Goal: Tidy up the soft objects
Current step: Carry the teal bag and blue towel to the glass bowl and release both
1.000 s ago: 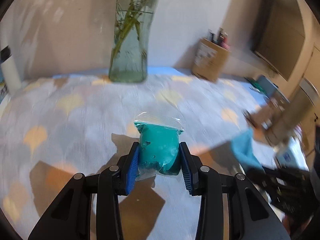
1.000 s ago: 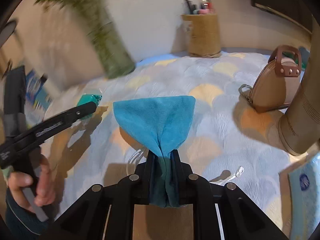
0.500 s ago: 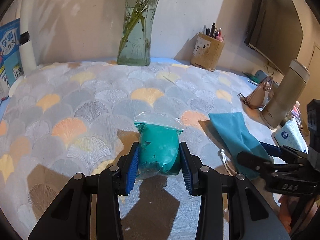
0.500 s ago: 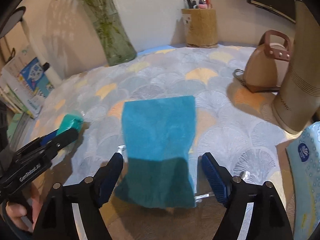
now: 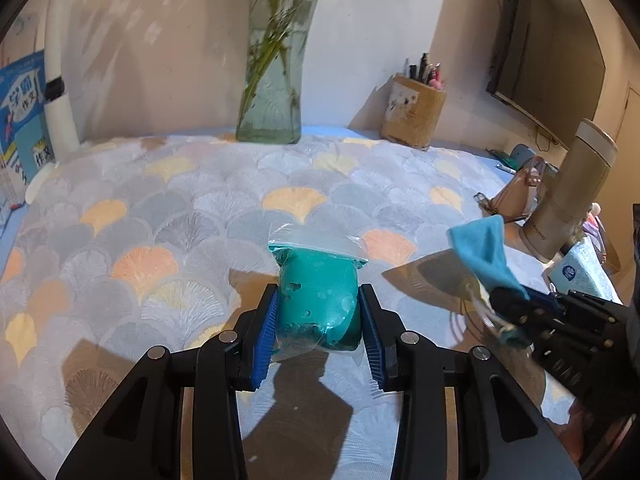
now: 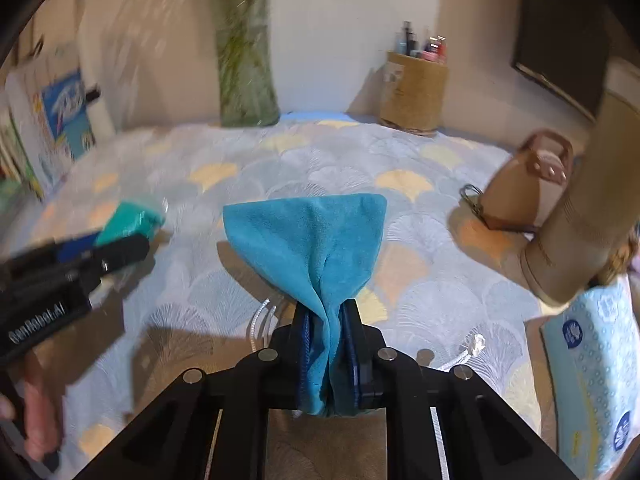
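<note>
Fan-patterned cloth (image 5: 168, 200) in grey, white and orange is covering the table, with a glass vase (image 5: 272, 92) of green stems and a woven pen holder (image 5: 414, 120) standing at the far wall. Seen from the left wrist, the left gripper (image 5: 319, 312) is squeezing a clear zip bag of teal putty (image 5: 316, 300) between its blue pads, jaws partly apart around the lump, which is hanging just above the cloth. At the left edge a blue book (image 5: 24, 120) is showing Chinese characters. To the right a tan flask (image 5: 568, 192) is standing with lettering at its base too small to make out.

Seen from the right wrist, the right gripper (image 6: 328, 336) is pinching a blue cloth pouch (image 6: 312, 240), jaws nearly together on the bunched fabric, which is fanning out above the table. White drawstring cord (image 6: 260, 320) is trailing beneath. The other tool's black body is reading "GenRobot.AI". A pale tissue pack (image 6: 596, 364) with round blue logos is lying at the right beside a brown handbag (image 6: 524, 184).
</note>
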### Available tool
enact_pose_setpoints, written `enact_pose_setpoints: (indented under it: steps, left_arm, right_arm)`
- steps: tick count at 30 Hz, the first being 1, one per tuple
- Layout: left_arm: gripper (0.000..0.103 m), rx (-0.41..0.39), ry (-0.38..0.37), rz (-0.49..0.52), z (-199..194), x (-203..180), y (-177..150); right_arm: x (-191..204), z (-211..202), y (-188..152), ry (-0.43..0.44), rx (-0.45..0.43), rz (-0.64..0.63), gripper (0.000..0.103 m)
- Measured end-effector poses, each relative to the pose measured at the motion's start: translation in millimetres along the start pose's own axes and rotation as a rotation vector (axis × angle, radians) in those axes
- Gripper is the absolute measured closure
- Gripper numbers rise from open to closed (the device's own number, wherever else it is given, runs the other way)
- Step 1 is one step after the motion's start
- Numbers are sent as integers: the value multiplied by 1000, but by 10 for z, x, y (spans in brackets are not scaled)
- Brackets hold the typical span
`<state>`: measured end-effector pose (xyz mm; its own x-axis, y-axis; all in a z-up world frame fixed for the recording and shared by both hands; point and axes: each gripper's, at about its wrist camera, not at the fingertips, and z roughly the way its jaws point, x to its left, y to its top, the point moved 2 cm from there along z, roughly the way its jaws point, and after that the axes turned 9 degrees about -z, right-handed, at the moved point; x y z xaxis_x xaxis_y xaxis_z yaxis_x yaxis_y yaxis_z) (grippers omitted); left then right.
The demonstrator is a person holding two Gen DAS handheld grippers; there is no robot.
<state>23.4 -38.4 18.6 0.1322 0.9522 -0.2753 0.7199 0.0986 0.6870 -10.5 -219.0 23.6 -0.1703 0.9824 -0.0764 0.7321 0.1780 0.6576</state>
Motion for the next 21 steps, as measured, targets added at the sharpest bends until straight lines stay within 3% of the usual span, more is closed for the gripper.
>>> enact_pose_setpoints:
  steps: [2, 6, 9, 15, 21]
  left_arm:
    - [67, -4, -25, -7, -62, -80, 29]
    - [67, -25, -92, -20, -258, -353, 132]
    - [67, -59, -134, 23, -416, -669, 194]
    - [67, -61, -238, 120, -590, -1418, 239]
    - [67, -34, -371, 239, -626, -2242, 183]
  right_arm:
    - [-129, -139, -27, 15, -34, 42, 88]
    - [-271, -463, -4, -61, -88, 28, 88]
    - [-381, -743, 47, -132, -127, 13, 88]
    - [-758, -1152, 2, -115, -158, 89, 88]
    - [-1312, -1557, -140, -182, -173, 172, 88]
